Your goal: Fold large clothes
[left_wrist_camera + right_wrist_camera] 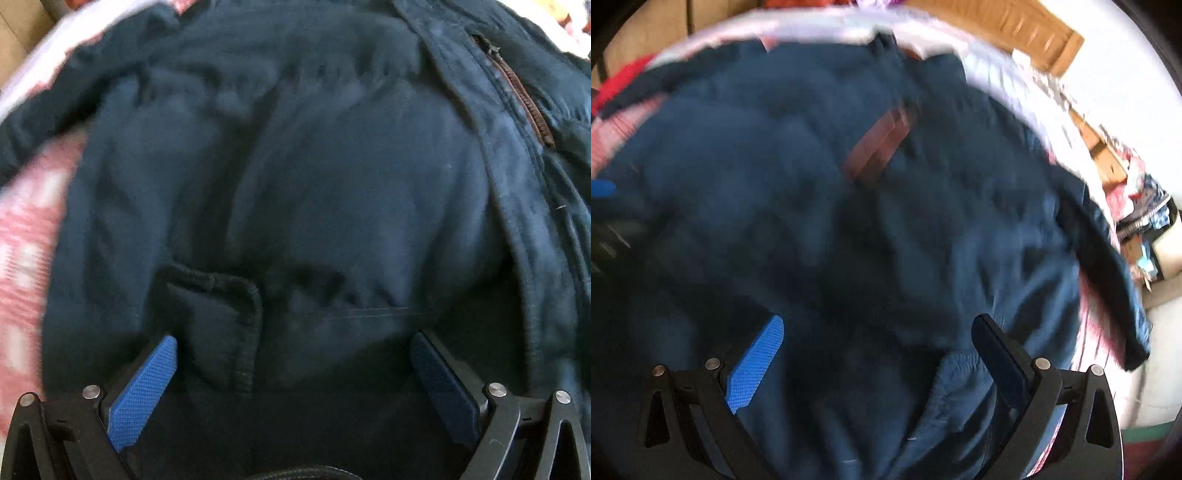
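Observation:
A large dark navy jacket fills the left wrist view, with a brown zipper at the upper right and a folded cuff or hem edge near the fingers. My left gripper hangs open just above the cloth, blue pads wide apart. In the right wrist view the same jacket spreads out, blurred, with a brown strip across its middle. My right gripper is open too, close over the fabric. A blue fingertip of the left gripper shows at the left edge.
The jacket lies on a bed with a pink and white patterned cover. A red garment lies at the far left. A wooden board and cluttered boxes stand beyond the bed on the right.

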